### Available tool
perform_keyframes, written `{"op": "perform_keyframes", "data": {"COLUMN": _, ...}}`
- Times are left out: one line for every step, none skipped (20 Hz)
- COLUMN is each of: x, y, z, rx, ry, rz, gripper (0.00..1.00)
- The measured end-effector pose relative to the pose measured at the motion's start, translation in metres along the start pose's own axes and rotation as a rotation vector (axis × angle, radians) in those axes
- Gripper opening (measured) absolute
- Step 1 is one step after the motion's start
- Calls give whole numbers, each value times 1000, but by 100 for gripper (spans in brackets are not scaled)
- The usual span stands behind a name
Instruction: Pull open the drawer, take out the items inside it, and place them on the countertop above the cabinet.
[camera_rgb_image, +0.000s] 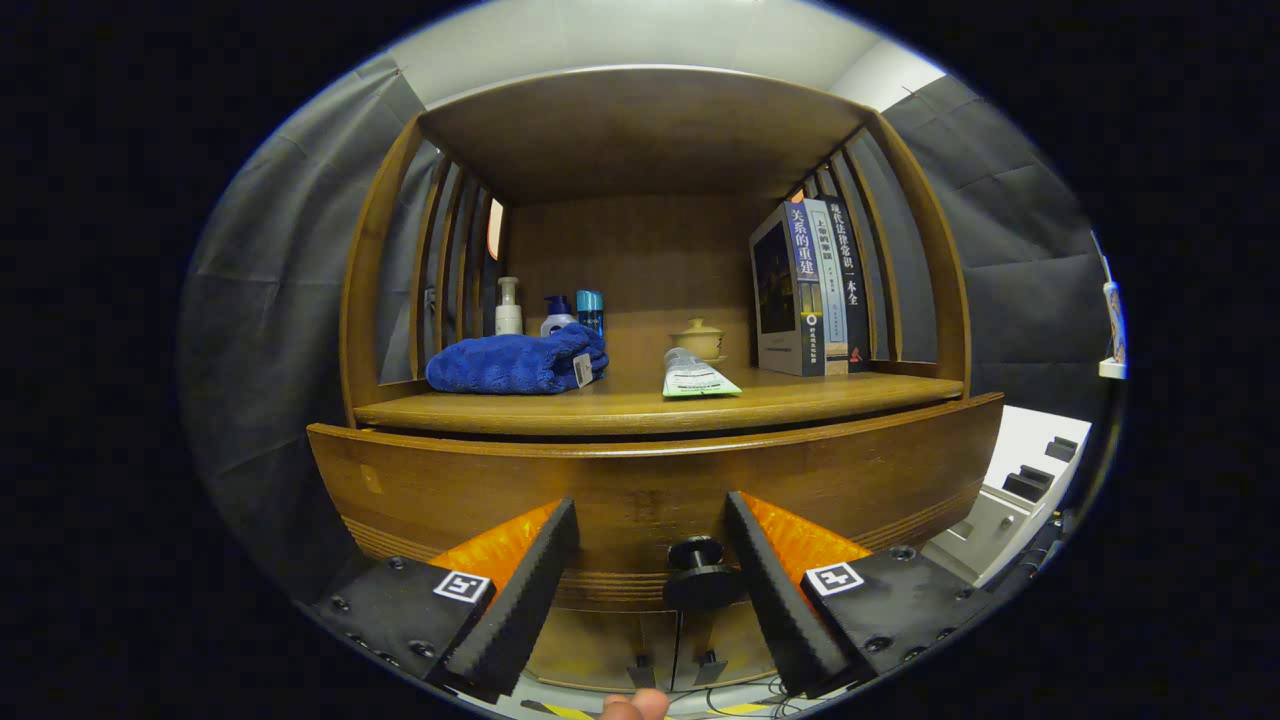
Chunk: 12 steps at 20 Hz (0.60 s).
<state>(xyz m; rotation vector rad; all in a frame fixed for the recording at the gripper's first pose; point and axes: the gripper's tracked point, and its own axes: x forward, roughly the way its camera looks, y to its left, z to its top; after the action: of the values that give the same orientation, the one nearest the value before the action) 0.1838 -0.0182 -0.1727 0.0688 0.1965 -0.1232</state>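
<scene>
The wooden cabinet (640, 490) fills the centre of the frame, with an open shelf compartment above a closed dark-brown wooden drawer front (600, 500). The round black drawer knob (697, 572) sits at lower centre, between the two fingers and closer to the right one, touching neither. The gripper (650, 590) is released: its fingers stand wide apart on either side of the knob, gripping nothing. The drawer's contents cannot be seen.

The brown wooden countertop (640, 410) above the drawer holds several items. At left centre lies a folded blue towel (515, 363) with a small tag. Behind it stand a white pump bottle (508, 308), a white bottle with a blue pump cap (557, 316) and a blue cylindrical container (590, 310). At centre lies a flat green-and-white packet (695, 378), with a small tan lidded ceramic pot (698, 338) behind it. At right centre, a row of upright books (810, 290) stands against the slatted side wall.

At lower right, beside the cabinet, stands a white unit with black parts (1020, 490). A fingertip (635, 706) shows at bottom centre.
</scene>
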Motion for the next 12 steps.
{"op": "perform_keyframes", "data": {"x": 7, "y": -1, "z": -1, "rx": -13, "ry": 6, "rz": -1, "gripper": 99}}
{"op": "perform_keyframes", "data": {"x": 14, "y": -1, "z": 0, "rx": -28, "ry": 5, "rz": -4, "gripper": 99}}
{"op": "perform_keyframes", "data": {"x": 20, "y": -2, "z": 0, "rx": -38, "ry": 15, "rz": -4, "gripper": 98}}
{"op": "perform_keyframes", "data": {"x": 26, "y": -3, "z": 0, "rx": -45, "ry": 21, "rz": -5, "gripper": 98}}
{"op": "perform_keyframes", "data": {"x": 25, "y": -4, "z": 0, "rx": -52, "ry": 25, "rz": -11, "gripper": 98}}
{"op": "perform_keyframes", "data": {"x": 24, "y": -3, "z": 0, "rx": -59, "ry": 21, "rz": -12, "gripper": 98}}
{"op": "perform_keyframes", "data": {"x": 25, "y": -3, "z": 0, "rx": -51, "ry": 13, "rz": -11, "gripper": 98}}
{"op": "perform_keyframes", "data": {"x": 26, "y": -3, "z": 0, "rx": -42, "ry": 7, "rz": -9, "gripper": 98}}
{"op": "perform_keyframes", "data": {"x": 27, "y": -3, "z": -2, "rx": -42, "ry": 16, "rz": -7, "gripper": 98}}
{"op": "perform_keyframes", "data": {"x": 26, "y": -5, "z": -1, "rx": -47, "ry": 39, "rz": -5, "gripper": 98}}
{"op": "perform_keyframes", "data": {"x": 23, "y": -7, "z": 1, "rx": -59, "ry": 53, "rz": -4, "gripper": 98}}
{"op": "perform_keyframes", "data": {"x": 18, "y": -9, "z": 11, "rx": -74, "ry": 40, "rz": -5, "gripper": 98}}
